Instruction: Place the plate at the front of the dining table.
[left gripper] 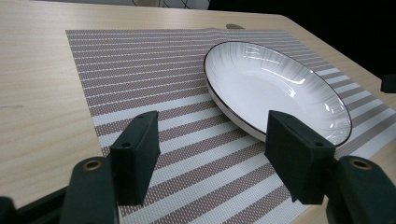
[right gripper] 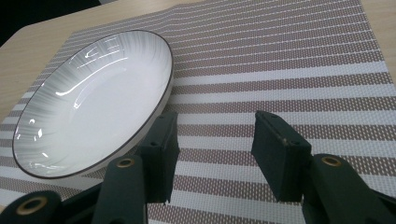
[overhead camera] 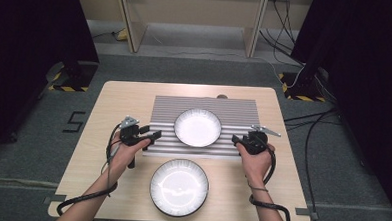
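A white dish with a dark rim (overhead camera: 197,127) (left gripper: 275,91) (right gripper: 91,95) rests on a striped placemat (overhead camera: 169,109) (left gripper: 154,74) (right gripper: 289,60) in the middle of the table. My left gripper (overhead camera: 154,135) (left gripper: 212,161) hovers open over the mat's left front part, a little short of the dish's left rim. My right gripper (overhead camera: 237,140) (right gripper: 212,156) is open just right of the dish, low over the mat. Nothing lies between either pair of jaws. A second, larger white plate (overhead camera: 179,187) sits on bare wood near the table's front edge, between the person's forearms.
The light wooden table (overhead camera: 119,94) has bare strips left and right of the mat. Cables trail from both grippers down along the forearms. Beyond the table lie grey floor, dark stands (overhead camera: 70,75) at both sides and loose cables (overhead camera: 308,120) at the right.
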{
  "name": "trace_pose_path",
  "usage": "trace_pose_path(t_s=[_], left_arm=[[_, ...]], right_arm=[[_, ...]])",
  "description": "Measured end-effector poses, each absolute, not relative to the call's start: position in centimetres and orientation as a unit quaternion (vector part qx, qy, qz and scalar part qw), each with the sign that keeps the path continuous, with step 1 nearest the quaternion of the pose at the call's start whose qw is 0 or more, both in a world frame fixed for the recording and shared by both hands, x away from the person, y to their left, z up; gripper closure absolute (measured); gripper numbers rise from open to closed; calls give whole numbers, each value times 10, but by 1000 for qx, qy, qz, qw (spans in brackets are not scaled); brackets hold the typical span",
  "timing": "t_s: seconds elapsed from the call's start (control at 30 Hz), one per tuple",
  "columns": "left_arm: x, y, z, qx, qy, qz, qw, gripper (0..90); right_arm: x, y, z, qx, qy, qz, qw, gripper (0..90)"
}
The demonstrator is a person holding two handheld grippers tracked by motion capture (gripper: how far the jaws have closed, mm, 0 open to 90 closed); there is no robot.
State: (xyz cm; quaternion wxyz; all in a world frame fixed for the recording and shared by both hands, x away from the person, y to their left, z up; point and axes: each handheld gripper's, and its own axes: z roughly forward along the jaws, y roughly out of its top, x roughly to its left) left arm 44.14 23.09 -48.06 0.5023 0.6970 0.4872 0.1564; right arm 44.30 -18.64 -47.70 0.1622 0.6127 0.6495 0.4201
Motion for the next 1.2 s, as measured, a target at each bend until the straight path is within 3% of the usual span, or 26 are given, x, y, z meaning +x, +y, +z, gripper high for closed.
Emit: trace_pose_path(t_s=[1.2], left_arm=[[391,247,-493,697,480,135,515,343]], right_arm=[[393,-212,-482,610,650,418,176,494]])
